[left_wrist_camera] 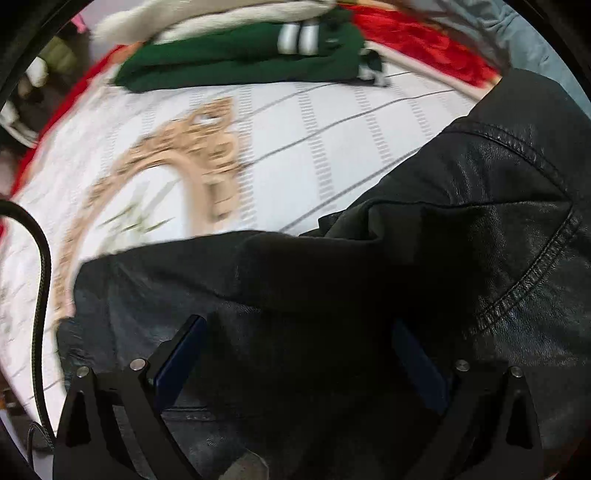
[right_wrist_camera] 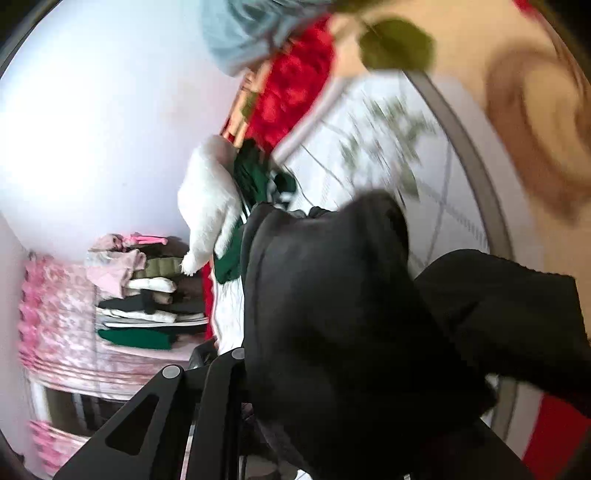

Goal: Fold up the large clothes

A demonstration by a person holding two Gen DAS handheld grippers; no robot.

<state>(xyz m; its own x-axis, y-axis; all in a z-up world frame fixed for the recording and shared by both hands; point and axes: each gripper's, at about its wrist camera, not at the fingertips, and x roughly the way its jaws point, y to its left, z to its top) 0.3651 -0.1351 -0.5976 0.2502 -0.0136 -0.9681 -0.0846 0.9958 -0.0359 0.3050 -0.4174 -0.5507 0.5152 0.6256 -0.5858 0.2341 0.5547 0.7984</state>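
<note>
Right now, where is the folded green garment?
In the left wrist view the folded green garment lies at the far end of the white bedspread, under a white fluffy garment.

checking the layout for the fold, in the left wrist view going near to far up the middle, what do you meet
left gripper with its fingers wide apart → black leather jacket → white striped bedspread → folded green garment → white fluffy garment behind it

White patterned bedspread, red blanket, pink flowered shelf cover, black cable
</note>
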